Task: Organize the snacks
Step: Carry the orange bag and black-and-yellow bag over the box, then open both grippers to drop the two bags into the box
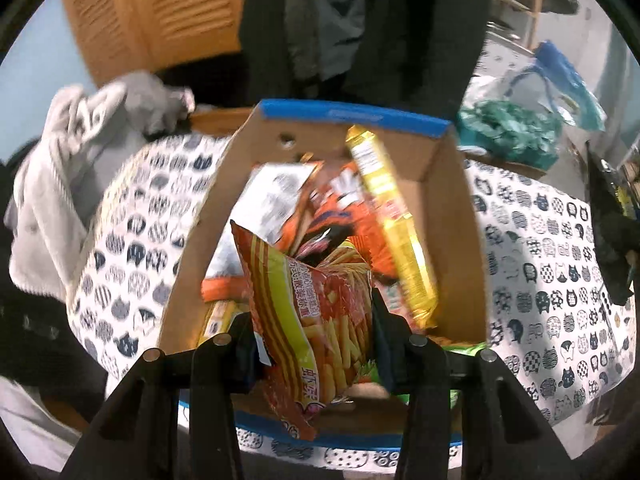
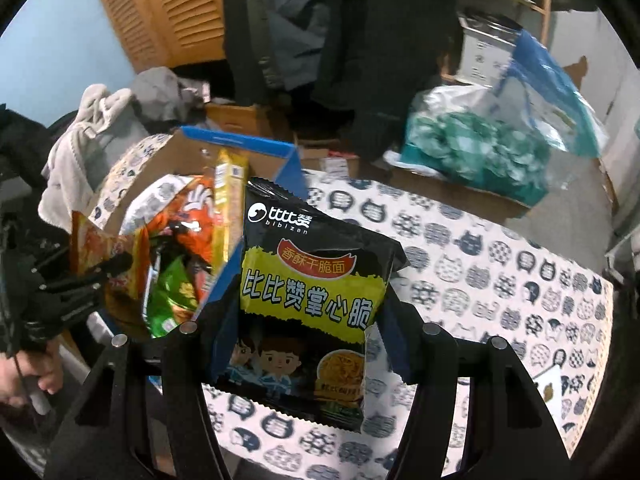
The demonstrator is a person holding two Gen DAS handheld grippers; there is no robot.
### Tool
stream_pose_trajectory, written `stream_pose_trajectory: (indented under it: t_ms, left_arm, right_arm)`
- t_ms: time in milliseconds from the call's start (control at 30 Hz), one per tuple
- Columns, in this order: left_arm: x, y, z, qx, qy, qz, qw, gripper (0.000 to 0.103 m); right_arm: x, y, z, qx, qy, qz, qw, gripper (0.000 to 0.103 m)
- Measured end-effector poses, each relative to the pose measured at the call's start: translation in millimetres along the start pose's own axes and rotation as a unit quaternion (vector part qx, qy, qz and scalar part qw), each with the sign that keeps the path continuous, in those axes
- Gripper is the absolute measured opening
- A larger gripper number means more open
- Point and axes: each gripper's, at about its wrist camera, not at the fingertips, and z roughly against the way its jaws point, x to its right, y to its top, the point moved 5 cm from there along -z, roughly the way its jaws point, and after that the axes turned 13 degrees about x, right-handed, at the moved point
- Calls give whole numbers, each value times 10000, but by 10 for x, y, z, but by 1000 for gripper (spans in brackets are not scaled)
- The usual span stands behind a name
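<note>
Snacks: shrimp-stick bag [image 1: 316, 320] pinched in my left tool [image 1: 316, 344] over the cardboard box [image 1: 352, 114]; black noodle packet [image 2: 308, 304] clamped in my right tool [image 2: 308, 344] above the bench [image 2: 500, 280]. Light, crinkly, crushable; grip sealed edges.

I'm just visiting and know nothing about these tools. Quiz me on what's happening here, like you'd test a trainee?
1. True or false: the left tool holds a snack bag over the cardboard box.
2. What colour is the packet in the right tool? A) black B) pink C) white
3. What pattern covers the tablecloth?

Key: 1. True, the red-and-yellow shrimp stick bag. 2. A. 3. Cat faces.
</note>
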Motion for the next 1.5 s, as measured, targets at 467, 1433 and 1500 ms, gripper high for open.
stream_pose_trajectory:
  t_ms: [467, 1433, 1500]
  left_arm:
    - [-232, -238, -208, -371, 326, 79, 9987, 77]
    - [-904, 42, 198, 116, 354, 1094, 9933, 83]
    - [-902, 39, 206, 116, 371, 1063, 9936, 83]
  right_arm:
    - [-560, 48, -339, -263, 305, 291, 9988, 62]
    - [-1314, 143, -1449, -780, 627, 1043, 9895, 62]
    - [-1300, 138, -1455, -743, 679, 947, 9904, 63]
